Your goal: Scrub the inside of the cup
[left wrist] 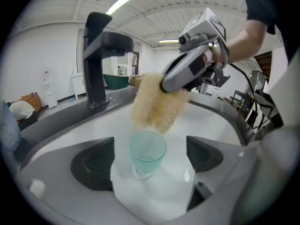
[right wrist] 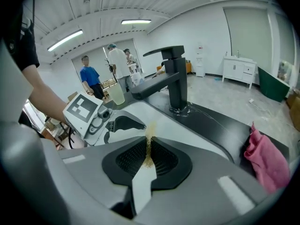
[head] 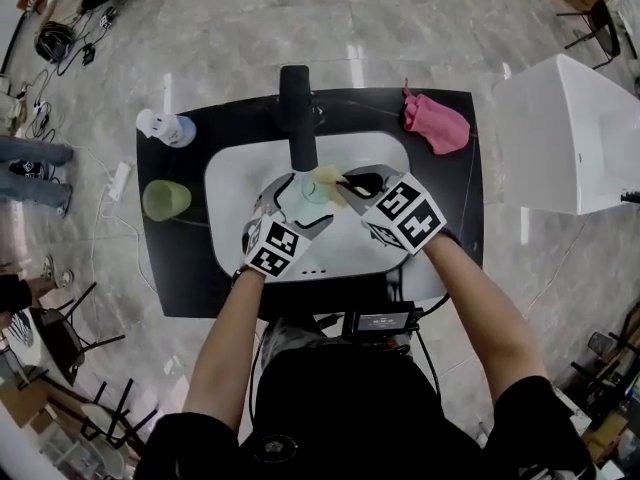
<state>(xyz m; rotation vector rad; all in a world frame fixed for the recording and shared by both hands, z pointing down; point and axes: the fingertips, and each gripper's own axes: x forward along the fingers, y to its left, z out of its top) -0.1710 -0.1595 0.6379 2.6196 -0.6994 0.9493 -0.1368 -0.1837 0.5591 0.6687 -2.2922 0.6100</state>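
Note:
A pale green glass cup [left wrist: 147, 149] stands upright on the floor of the white sink [head: 235, 183]. My left gripper [left wrist: 149, 159] is open around it, and its dark pads [left wrist: 96, 163] stand well clear of the glass on both sides. A yellow sponge [left wrist: 157, 104] hangs just above and behind the cup's rim. My right gripper [right wrist: 149, 149] is shut on that sponge, which shows only as a thin yellow strip between its pads. In the head view both grippers meet over the basin below the faucet, with the cup [head: 312, 194] between them.
A black faucet [head: 297, 118] rises at the back of the basin. On the black counter [head: 455, 218] lie a pink cloth [head: 437, 123], a green tumbler [head: 165, 200] and a white bottle [head: 165, 128]. A white box [head: 570, 138] stands to the right. People stand far off.

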